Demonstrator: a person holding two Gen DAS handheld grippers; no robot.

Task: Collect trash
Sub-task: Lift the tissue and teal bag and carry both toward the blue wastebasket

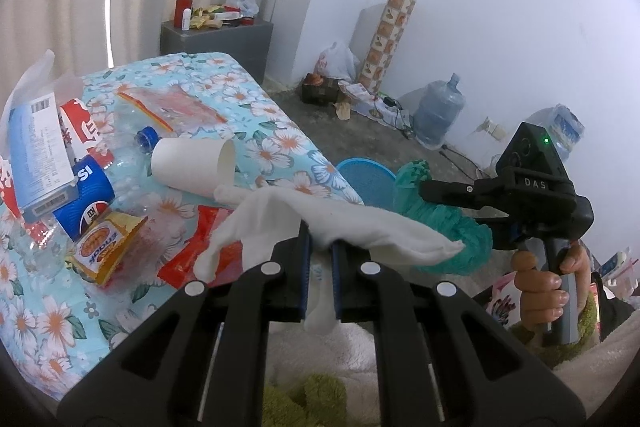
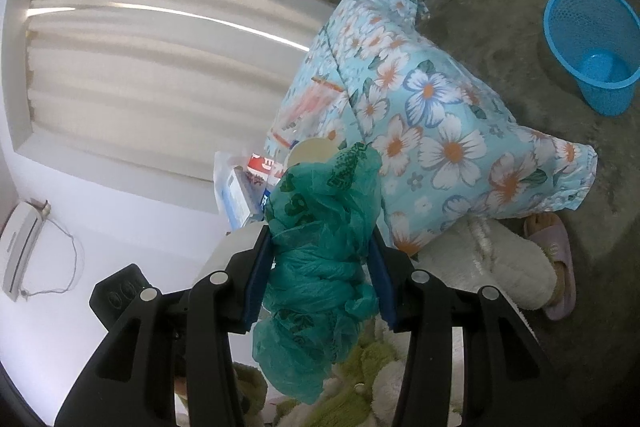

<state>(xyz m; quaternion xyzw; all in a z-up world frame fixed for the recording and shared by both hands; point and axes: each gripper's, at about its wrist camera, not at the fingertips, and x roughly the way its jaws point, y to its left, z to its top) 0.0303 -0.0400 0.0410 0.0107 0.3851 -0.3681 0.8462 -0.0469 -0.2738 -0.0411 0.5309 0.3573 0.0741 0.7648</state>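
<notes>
My left gripper (image 1: 320,247) is shut on a crumpled white tissue (image 1: 352,227) that drapes over both pads, just off the near edge of the floral-covered table (image 1: 256,99). My right gripper (image 2: 320,267) is shut on a bunched green plastic bag (image 2: 320,259); in the left wrist view that gripper (image 1: 420,187) and its green plastic bag (image 1: 440,227) hang to the right, held by a hand (image 1: 540,287). On the table lie a white paper cup (image 1: 192,163) on its side, a Pepsi bottle (image 1: 92,191), a yellow snack packet (image 1: 104,247) and a red wrapper (image 1: 196,251).
A blue mesh waste basket (image 2: 592,47) stands on the concrete floor beyond the table's corner; in the left wrist view its blue mesh rim (image 1: 368,179) shows behind the tissue. A grey cabinet (image 1: 216,39), water jugs (image 1: 438,115) and cables line the wall. A sandalled foot (image 2: 556,267) is below.
</notes>
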